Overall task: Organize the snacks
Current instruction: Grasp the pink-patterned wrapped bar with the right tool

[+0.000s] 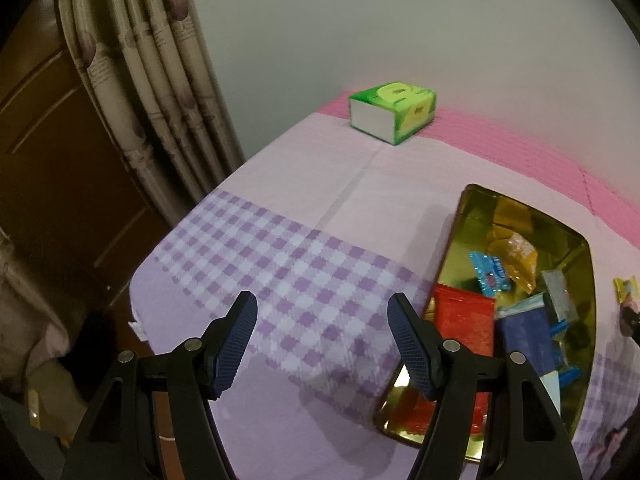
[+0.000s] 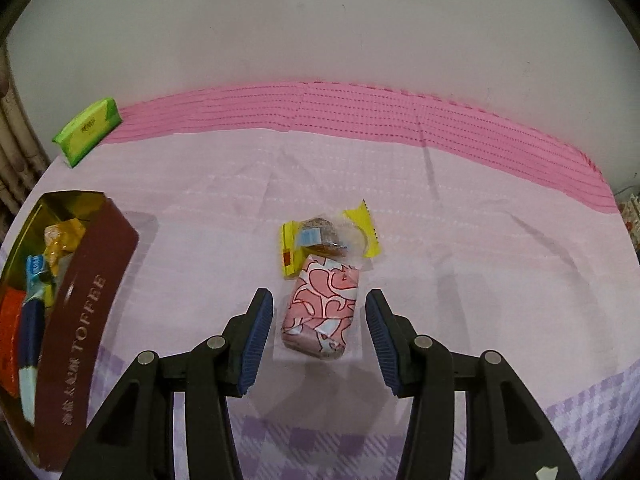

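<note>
A small pillow-shaped snack in a glossy pink wrapper printed with red-outlined swirls and pale blue patches (image 2: 320,312) lies on the lilac-and-pink tablecloth (image 2: 480,240), inside a clear outer film. The right gripper (image 2: 320,340) stands over it with its blue ribbed pads parted to either side, one at nine o'clock and one at three o'clock of the snack, neither touching it. Touching the pink snack at twelve o'clock lies a round brown cake in a clear wrapper with yellow zigzag ends (image 2: 326,236).

At nine o'clock in the right wrist view sits a rectangular dark-red tin with a gold inside (image 2: 86,312), its wall lettered "TOFFEE" beside smaller characters too small to read. Inside it lie a red packet (image 1: 464,320), a light blue sachet (image 1: 490,274), an orange-yellow wrapped sweet (image 1: 518,258) and a dark blue packet (image 1: 524,336).

A green tissue pack (image 1: 394,112) rests at the far edge of the table; its label cannot be read.

The left gripper (image 1: 322,344) hangs wide apart over purple checks, holding nothing.
</note>
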Tool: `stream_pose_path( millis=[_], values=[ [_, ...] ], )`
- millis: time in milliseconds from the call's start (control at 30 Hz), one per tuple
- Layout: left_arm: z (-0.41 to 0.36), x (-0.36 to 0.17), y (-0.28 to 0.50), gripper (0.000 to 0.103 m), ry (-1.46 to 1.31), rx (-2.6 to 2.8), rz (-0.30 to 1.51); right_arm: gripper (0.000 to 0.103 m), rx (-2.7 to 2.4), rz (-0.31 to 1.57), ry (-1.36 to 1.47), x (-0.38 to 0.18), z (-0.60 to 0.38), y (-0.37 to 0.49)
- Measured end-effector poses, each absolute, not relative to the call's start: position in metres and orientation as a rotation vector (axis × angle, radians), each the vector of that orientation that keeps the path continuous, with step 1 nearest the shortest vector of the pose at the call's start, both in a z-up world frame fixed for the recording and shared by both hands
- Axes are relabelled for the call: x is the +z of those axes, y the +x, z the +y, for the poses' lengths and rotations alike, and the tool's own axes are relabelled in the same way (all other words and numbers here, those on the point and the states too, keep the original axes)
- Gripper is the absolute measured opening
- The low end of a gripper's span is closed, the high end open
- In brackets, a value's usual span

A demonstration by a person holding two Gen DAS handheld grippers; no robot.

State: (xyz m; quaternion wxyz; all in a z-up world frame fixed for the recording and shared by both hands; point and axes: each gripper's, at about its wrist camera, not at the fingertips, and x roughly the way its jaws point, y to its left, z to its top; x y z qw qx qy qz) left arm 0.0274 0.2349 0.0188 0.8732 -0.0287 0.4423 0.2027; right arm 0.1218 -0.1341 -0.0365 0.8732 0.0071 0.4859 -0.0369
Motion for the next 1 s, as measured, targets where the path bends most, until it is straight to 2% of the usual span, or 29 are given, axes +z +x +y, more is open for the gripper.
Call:
stream_pose_path(
  millis=[67,200,233,633,1000],
  values=[
    [0.229,0.02,0.028,0.068,-0.039,0.413,0.913,0.045,-0.082,1.011,0.017,-0.041,-0.135,0.123],
    [0.217,0.019,0.031,0.068,0.001,0.38,0.904,0.03,-0.068,1.01,0.033,-0.048,-0.137,0.126],
    [0.213,0.019,0.031,0.068,0.011,0.37,0.904,0.029,-0.069,1.0,0.028,-0.047,-0.138,0.125],
    [0.14,0.031,0.051,0.068,0.12,0.185,0.892,0.027,-0.126,0.966,0.029,-0.046,-0.202,0.107],
    [0.022,0.034,0.09,0.07,0.227,-0.139,0.863,0.027,-0.241,0.955,0.047,-0.044,-0.28,0.089]
  ],
)
